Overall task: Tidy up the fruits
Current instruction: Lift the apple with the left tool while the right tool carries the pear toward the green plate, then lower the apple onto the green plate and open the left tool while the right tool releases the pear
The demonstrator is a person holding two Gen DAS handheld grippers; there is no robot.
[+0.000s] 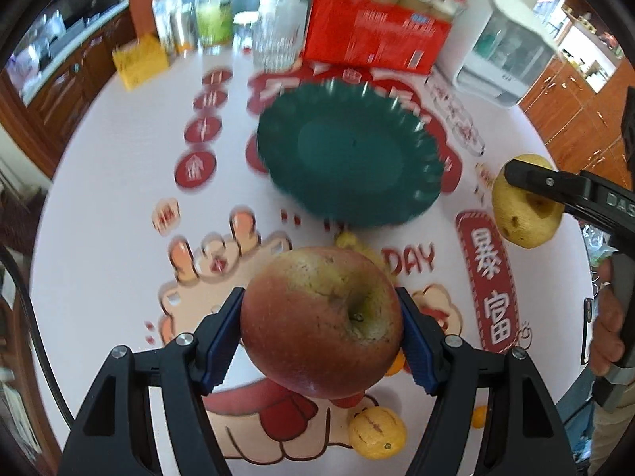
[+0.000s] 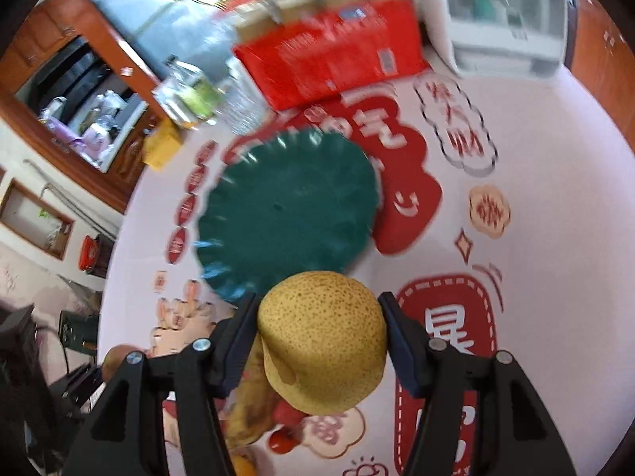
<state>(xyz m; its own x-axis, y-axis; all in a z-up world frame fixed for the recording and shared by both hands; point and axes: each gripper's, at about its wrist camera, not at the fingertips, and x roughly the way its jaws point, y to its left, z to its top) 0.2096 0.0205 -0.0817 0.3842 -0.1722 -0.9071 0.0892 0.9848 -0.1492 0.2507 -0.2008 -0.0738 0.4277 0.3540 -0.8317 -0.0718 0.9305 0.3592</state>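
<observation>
My left gripper (image 1: pixel 321 317) is shut on a red-green apple (image 1: pixel 321 321) and holds it above the table, short of the green fluted plate (image 1: pixel 349 158). My right gripper (image 2: pixel 321 337) is shut on a yellow speckled pear (image 2: pixel 321 341), held above the table just before the same plate (image 2: pixel 285 210). In the left wrist view the right gripper's finger (image 1: pixel 547 182) and the pear (image 1: pixel 524 206) show at the right. A small yellow fruit (image 1: pixel 377 432) lies on the table below the apple. A banana (image 2: pixel 246 408) and small red fruits (image 2: pixel 285 432) lie below the pear.
A red carton (image 1: pixel 377 35), glass tumblers (image 1: pixel 278 35), a juice bottle (image 1: pixel 214 12) and a yellow box (image 1: pixel 139 63) stand at the table's far side. A white appliance (image 1: pixel 504 47) stands at the far right. The tablecloth (image 1: pixel 119 182) is white with red prints.
</observation>
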